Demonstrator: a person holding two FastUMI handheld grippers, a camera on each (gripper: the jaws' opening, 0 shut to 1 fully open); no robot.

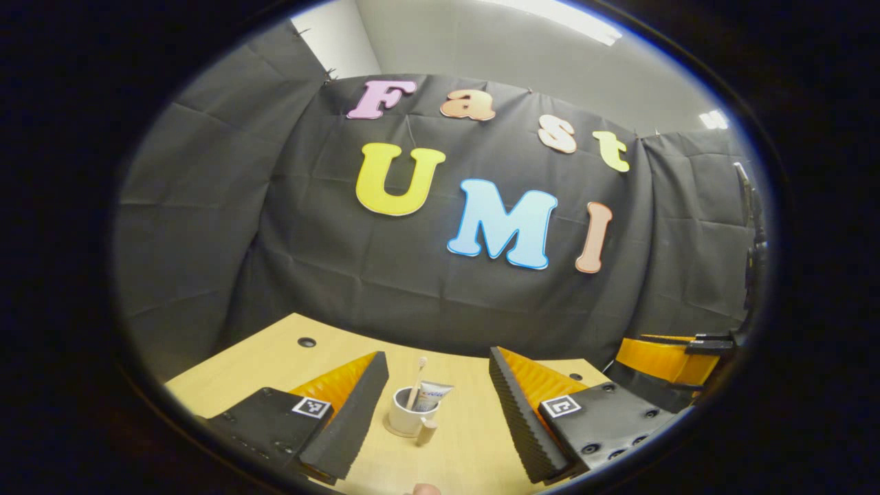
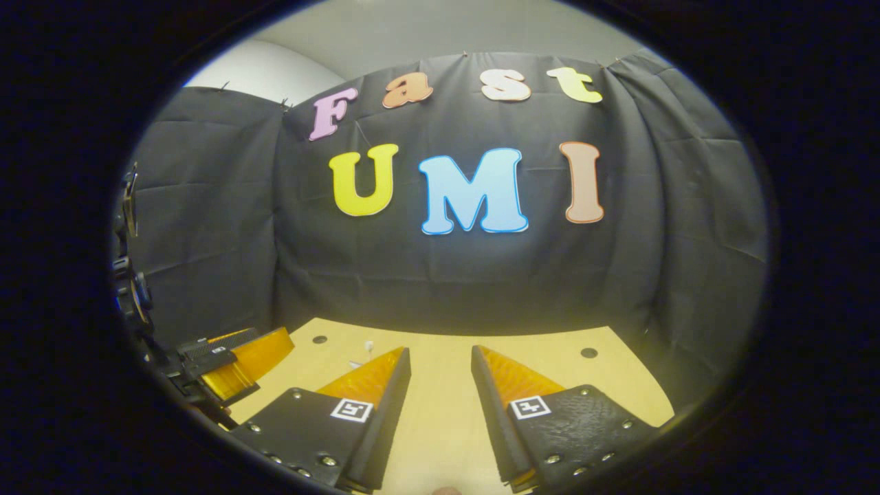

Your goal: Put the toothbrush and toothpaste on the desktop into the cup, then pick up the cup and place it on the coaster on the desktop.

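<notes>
A white cup (image 1: 404, 414) stands upright on the wooden desktop (image 1: 275, 361), with a toothbrush (image 1: 417, 379) and a toothpaste tube (image 1: 434, 395) sticking out of its top. A thin pale disc, perhaps the coaster (image 1: 389, 432), shows under its base. My left gripper (image 1: 436, 355) is open wide, its fingers apart from the cup, which sits between and beyond them. My right gripper (image 2: 440, 357) is open over bare desktop (image 2: 440, 412) with nothing between its fingers. The toothbrush tip (image 2: 369, 346) peeks over its left finger.
The right gripper (image 1: 663, 361) hovers at the right of the left gripper view, and the left gripper (image 2: 240, 357) at the left of the right gripper view. Cable holes (image 1: 306, 342) (image 2: 588, 353) sit near the desk's back edge. Black cloth walls the booth.
</notes>
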